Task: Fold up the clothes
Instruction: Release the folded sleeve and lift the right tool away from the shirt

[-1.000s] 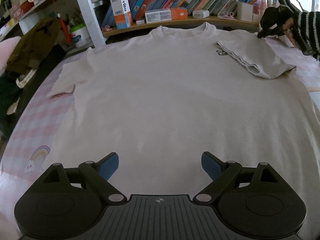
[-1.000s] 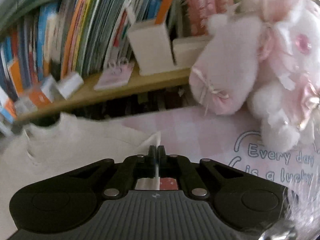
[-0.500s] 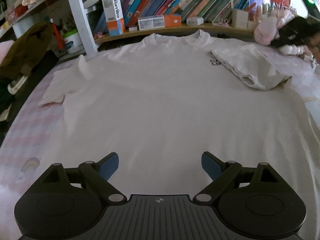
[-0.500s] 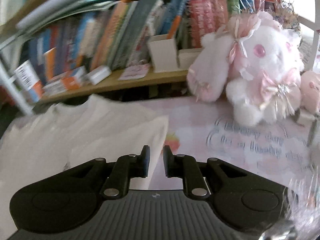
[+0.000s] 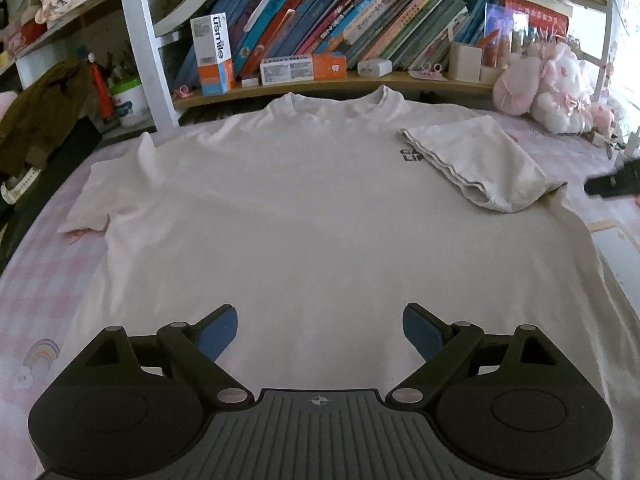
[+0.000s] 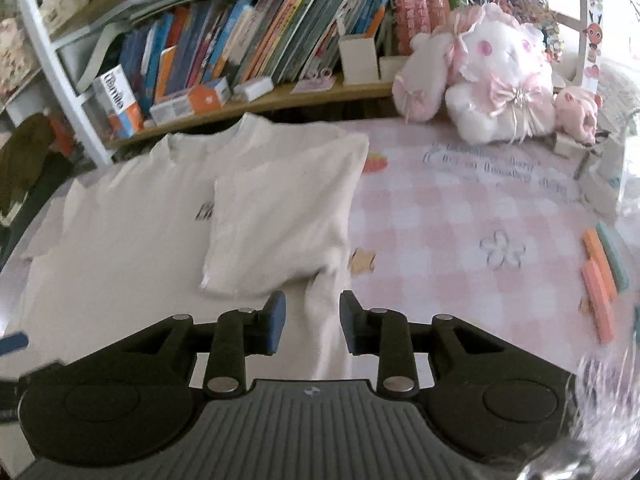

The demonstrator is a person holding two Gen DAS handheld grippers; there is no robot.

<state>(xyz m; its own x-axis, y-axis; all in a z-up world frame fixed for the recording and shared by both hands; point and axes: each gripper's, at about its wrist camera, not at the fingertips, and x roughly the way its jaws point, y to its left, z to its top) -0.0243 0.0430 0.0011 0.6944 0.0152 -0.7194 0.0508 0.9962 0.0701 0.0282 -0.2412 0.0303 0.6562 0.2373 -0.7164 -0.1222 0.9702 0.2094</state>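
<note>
Backed off from the bookshelf, right gripper (image 6: 311, 322), jaws just opening, nothing clamped, hangs over white cotton T-shirt (image 5: 312, 216) spread on pink checked sheet (image 6: 460, 232); left gripper (image 5: 320, 330) wide apart, empty; folded sleeve (image 5: 476, 160) w/ plush rabbit (image 6: 500, 92) beyond.

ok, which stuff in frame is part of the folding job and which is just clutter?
Job:
- white T-shirt, spread flat
- its folded-in sleeve
- left gripper, open above the hem
- right gripper, jaws just been opening, nothing pinched

Clutter:
- books on the shelf
- toothpaste box
- pink plush toys
- brown jacket
- chalk sticks
</note>
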